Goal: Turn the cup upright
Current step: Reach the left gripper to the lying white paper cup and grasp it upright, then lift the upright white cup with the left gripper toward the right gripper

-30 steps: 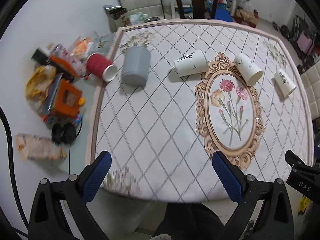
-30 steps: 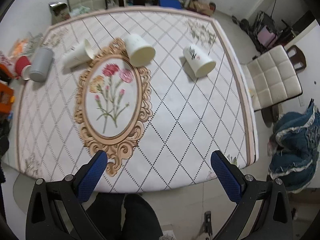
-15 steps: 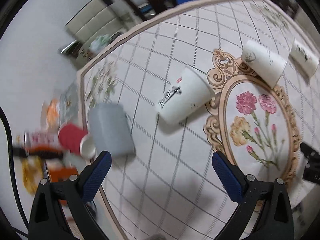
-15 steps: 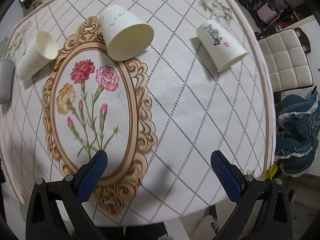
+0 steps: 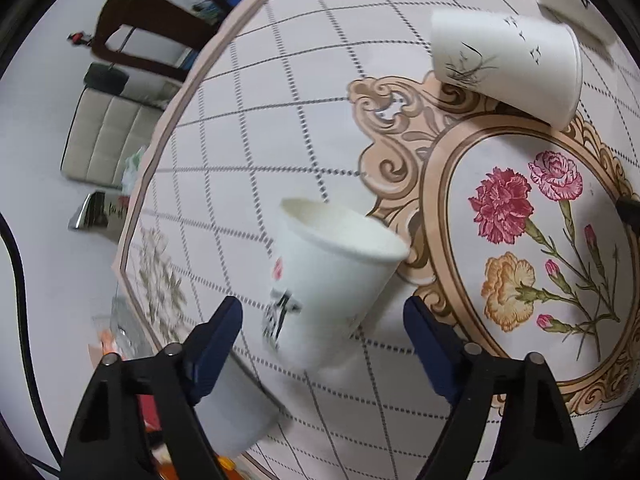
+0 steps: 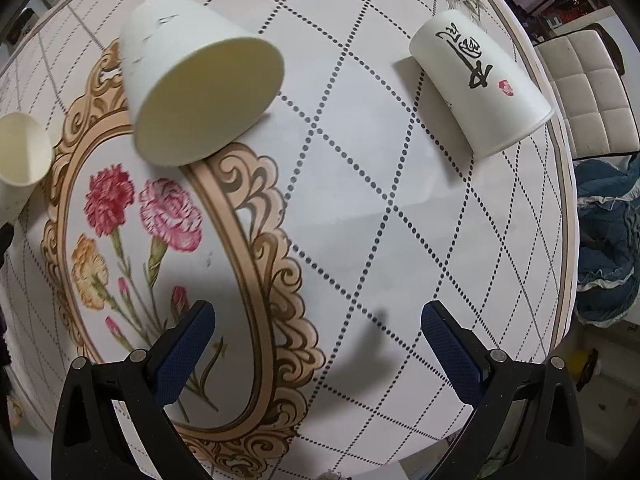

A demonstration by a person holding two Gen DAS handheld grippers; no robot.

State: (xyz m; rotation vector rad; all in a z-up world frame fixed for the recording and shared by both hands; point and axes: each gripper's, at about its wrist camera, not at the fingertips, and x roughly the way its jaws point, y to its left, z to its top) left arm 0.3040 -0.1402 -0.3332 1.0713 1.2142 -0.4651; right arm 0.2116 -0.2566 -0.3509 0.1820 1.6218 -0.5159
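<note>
The left tongs (image 5: 322, 316) were spread wide and held nothing. Behind their left finger (image 5: 218, 336) lay a grey cup (image 5: 232, 412) near the counter's (image 5: 248, 128) edge. Between the two fingers, a little ahead of the tips and touching neither, lay a white paper cup (image 5: 320, 280) on its side, its open mouth pointing away and to the right toward the printed flower frame (image 5: 436, 160). Farther ahead and to the right rested a second paper cup (image 5: 508, 64), also tipped over.

The right tongs (image 6: 318, 324) were likewise released and empty, hovering above bare cloth. Well ahead on their left lay that same second cup, mouth toward the camera; well ahead on their right lay a cup with black brushwork (image 6: 480, 80), on its side too.

The cup nearest the left tongs looked the likely target. It should be very light, thin-walled and easily crushed, and may roll or skid. A gentle grip across the mid-wall seemed safest.
</note>
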